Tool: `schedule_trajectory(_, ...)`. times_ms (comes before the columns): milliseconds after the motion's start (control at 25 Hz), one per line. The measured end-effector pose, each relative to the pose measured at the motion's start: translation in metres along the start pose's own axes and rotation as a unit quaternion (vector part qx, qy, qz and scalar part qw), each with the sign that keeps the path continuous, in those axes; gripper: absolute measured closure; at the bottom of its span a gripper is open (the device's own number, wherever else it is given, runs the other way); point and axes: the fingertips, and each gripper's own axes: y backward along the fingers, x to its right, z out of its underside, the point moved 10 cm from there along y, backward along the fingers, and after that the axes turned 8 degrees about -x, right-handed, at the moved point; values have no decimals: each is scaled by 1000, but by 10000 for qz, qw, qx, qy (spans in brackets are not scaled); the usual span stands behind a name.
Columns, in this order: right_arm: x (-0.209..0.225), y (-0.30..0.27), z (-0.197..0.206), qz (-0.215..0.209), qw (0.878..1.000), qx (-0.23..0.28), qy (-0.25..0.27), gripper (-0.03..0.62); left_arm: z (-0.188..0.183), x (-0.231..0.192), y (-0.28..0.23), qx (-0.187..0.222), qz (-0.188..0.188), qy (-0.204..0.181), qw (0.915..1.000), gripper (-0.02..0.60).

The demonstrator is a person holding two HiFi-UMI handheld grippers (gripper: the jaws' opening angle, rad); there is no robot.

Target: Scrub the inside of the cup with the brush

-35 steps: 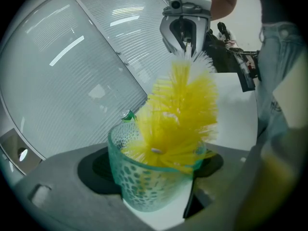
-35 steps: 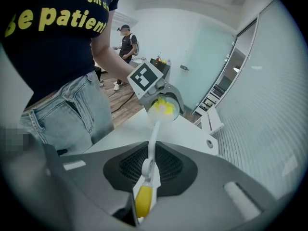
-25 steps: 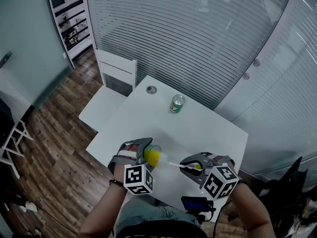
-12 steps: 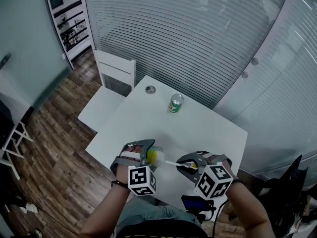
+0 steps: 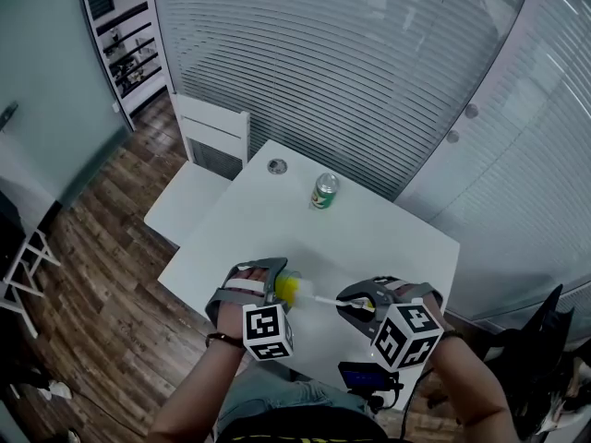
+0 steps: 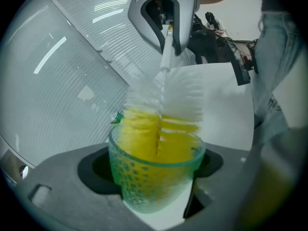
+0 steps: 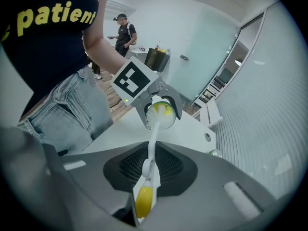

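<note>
Step in hand: scrubbing, under way.

- The left claw (image 5: 277, 285) is gripping the cup (image 6: 155, 179), a green translucent cup with a dimpled wall. Its jaws are standing wide and pressing on the cup's two sides.
- The cup is being held off the worktop (image 5: 388, 238), over its near left part. It is lying tilted, with its mouth facing right towards the other claw.
- The right claw (image 7: 143, 198) is closed on the yellow end of the brush (image 6: 161, 105) handle, and the thin white stem is running straight out from its jaws to the cup.
- The brush head is sitting partly inside the cup. The yellow bristles are filling the mouth and pressing against the wall, and the white bristles are standing outside above the rim.
- The dimpled wall is blurring the view, so I cannot tell whether the tip is reaching the bottom of the cup.
- A can (image 5: 324, 192) is standing well apart at the far side of the worktop and is playing no part.

Judgement on progress: the brush is working in the upper part of the cup, and the lower wall and base are probably not yet covered.

The next move is calling for:
- the right claw pushing the head deeper along the cup's axis, then twisting or stroking it in and out;
- the left claw holding firm and keeping the mouth lined up with the stem;
- care with side load, because the thin stem is likely to flex and could lever the cup out of a grip that holds it by two sides only.
</note>
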Motion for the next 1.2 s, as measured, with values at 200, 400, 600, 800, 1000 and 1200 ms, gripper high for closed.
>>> schedule_trajectory(200, 6, 7, 3, 66, 9997, 58, -226, 543, 0, -4, 0, -28, -23, 79, 10000, 164)
schedule_trajectory(400, 12, 3, 1, 143, 9983, 154, -548, 545, -7, -3, -1, -6, -22, 74, 10000, 164)
schedule_trajectory(600, 14, -5, -1, 135, 9964, 252, -797, 545, -11, -7, 1, -31, -98, 30, 9999, 164)
schedule_trajectory(800, 15, -8, 3, 117, 9948, 340, -952, 545, -9, -8, -1, -92, -144, 19, 9999, 164)
schedule_trajectory(1000, 19, -4, 16, 64, 9909, 515, -1242, 545, -4, -8, -1, -120, 5, 48, 9999, 164)
schedule_trajectory(1200, 18, -3, 20, 98, 9891, 552, -1361, 545, -2, -9, -1, -166, -65, 89, 9998, 164)
